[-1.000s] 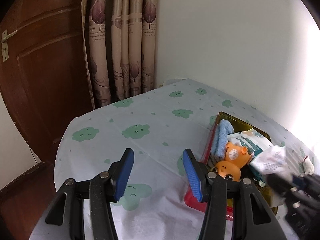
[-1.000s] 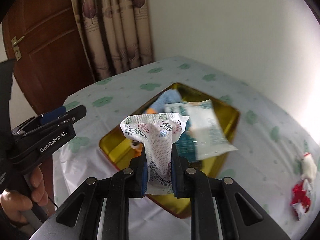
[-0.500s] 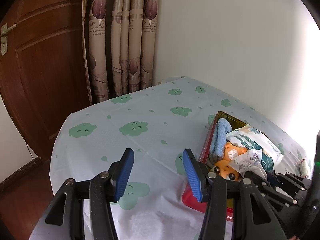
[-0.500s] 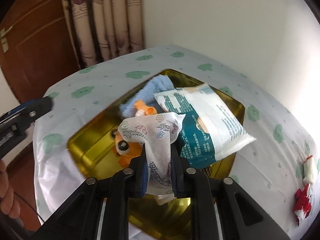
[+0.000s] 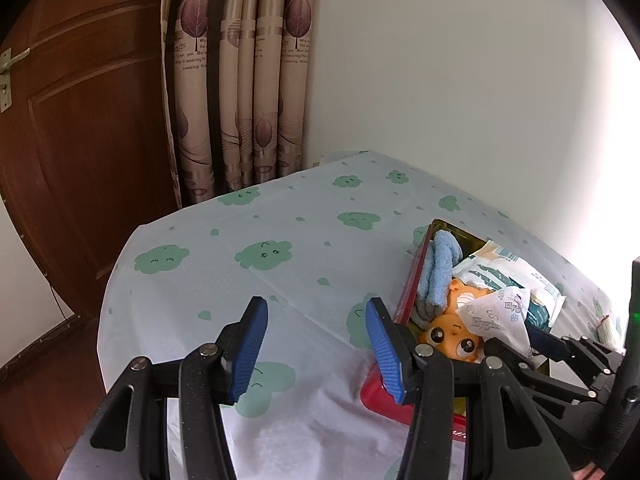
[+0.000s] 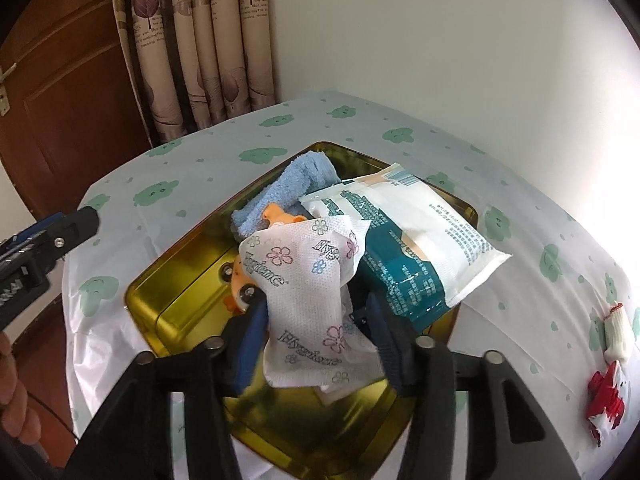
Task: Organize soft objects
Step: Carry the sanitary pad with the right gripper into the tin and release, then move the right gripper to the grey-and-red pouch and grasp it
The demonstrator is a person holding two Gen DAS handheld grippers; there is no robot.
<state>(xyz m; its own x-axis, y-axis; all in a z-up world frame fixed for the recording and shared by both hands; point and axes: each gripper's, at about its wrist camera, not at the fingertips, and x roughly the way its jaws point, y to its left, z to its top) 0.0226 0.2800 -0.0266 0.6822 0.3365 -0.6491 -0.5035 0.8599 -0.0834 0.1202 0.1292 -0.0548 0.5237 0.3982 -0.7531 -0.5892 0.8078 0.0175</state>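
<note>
The right claw [image 6: 316,344] is opening around the tissue pack [image 6: 312,300] over the tin [image 6: 168,300], while the left claw [image 5: 318,346], at nine o'clock, gapes empty.

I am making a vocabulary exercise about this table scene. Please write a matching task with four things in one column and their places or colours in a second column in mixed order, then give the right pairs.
Things:
1. blue towel
2. flowered tissue pack
3. small white sock
4. orange toy

Descriptions:
A. on the tablecloth, outside the tin
B. between the fingers of the right gripper, which are opening
C. rolled up at the far end of the gold tin
D. in the tin, big dark eyes

Pairs: 1-C, 2-B, 3-A, 4-D
</note>
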